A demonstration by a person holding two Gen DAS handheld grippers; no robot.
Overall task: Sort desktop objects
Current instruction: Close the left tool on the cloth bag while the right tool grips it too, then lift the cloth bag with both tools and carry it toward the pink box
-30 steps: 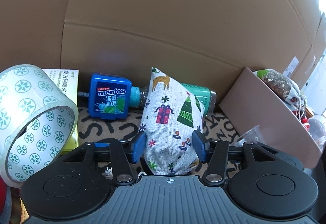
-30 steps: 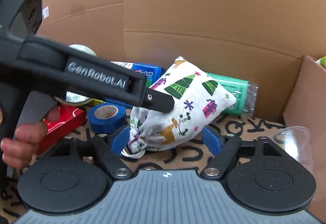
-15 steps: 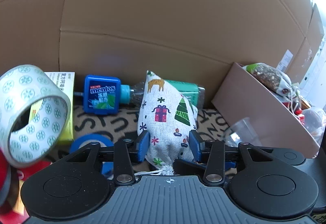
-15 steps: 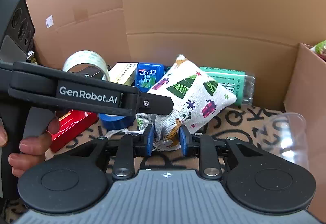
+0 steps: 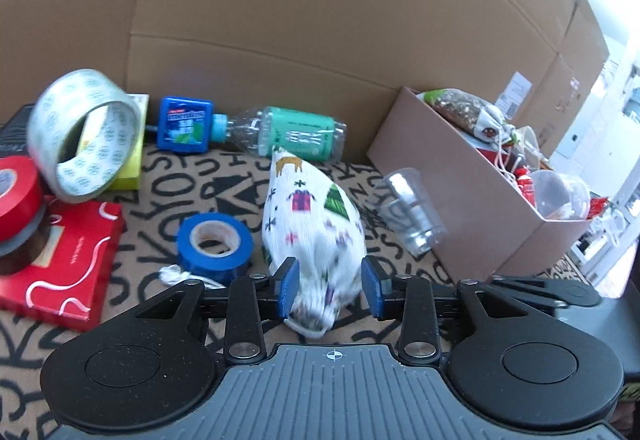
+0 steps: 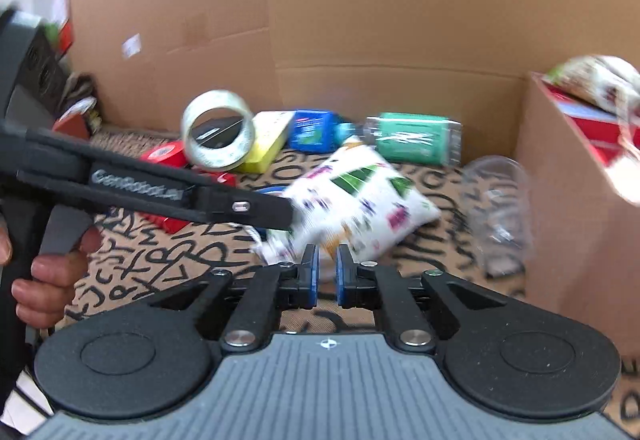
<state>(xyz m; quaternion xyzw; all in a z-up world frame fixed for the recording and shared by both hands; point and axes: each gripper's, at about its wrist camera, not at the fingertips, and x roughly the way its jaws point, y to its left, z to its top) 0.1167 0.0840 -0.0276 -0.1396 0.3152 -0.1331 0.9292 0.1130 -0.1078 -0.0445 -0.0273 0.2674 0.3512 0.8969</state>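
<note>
A white cloth bag (image 5: 308, 216) printed with trees and gifts lies tilted over the lettered mat (image 5: 168, 192). Its tied end sits between the blue pads of my left gripper (image 5: 329, 290), whose jaws are opening; the left pad brushes the cloth and a thin gap shows at the right pad. In the right wrist view the same bag (image 6: 360, 192) is blurred. My right gripper (image 6: 326, 274) is shut on a fold of its lower edge. The left gripper's black finger (image 6: 276, 208) reaches the bag from the left, with a person's hand (image 6: 44, 276) on its handle.
An open cardboard box (image 5: 460, 176) full of items stands at the right, with a clear plastic cup (image 5: 412, 212) lying beside it. A blue tape roll (image 5: 214, 244), red box (image 5: 60, 260), patterned tape roll (image 5: 80, 136), mint tin (image 5: 184, 130) and bottle (image 5: 292, 136) lie around. A cardboard wall is behind.
Both grippers have drawn back from the wall, and the bag came with them. The right jaws went from wide open to shut on the bag. The left jaws squeezed, then loosened.
</note>
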